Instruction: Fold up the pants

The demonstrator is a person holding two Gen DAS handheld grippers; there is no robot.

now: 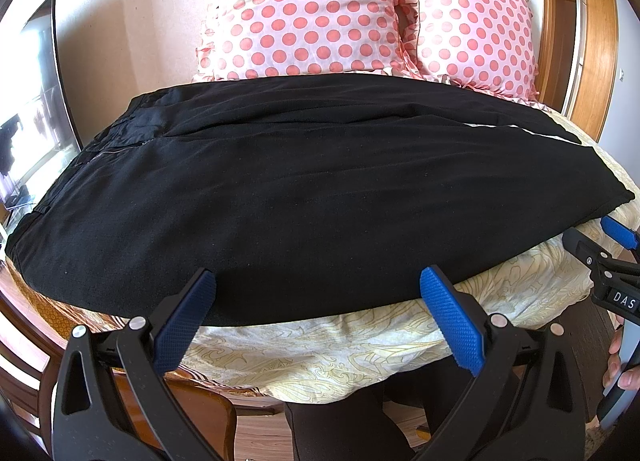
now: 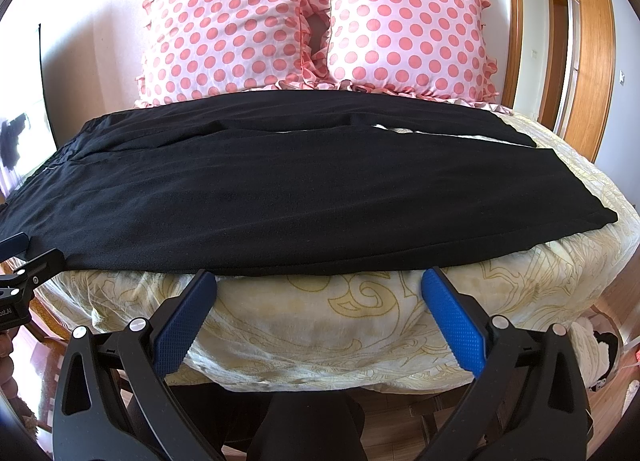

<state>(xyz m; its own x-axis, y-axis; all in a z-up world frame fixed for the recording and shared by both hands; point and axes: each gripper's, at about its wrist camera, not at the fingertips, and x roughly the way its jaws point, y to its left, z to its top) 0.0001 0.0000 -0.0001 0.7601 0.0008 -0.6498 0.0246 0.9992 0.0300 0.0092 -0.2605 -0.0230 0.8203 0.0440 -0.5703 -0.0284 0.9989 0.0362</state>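
Pants (image 1: 280, 189) of matte black woven cloth lie spread flat across the middle of both views, on a cream bedspread (image 1: 340, 345) printed with pale yellow swirls. In the left wrist view, the left gripper (image 1: 316, 285) fills the lower frame, its fingers spread wide and holding nothing; the blue pads (image 1: 452, 321) are rubbery and finely knurled, set on smooth black plastic arms with silver rivets. Their tips sit just at the near edge of the dark fabric. In the right wrist view, the right gripper (image 2: 318, 281) is likewise spread wide and empty, its tips just below the cloth's near hem, over the puffy bedspread edge. The waistband, with a zipper line and gathered pleats, lies at the left of the frame; the two legs run toward the right, a thin sliver of bedspread showing between them. Behind, in the upper frame, two satin pillows (image 2: 316, 21) with pink polka dots and ruffled trim lean upright, side by side. Glossy wooden door frames (image 2: 588, 41) stand at the upper right.
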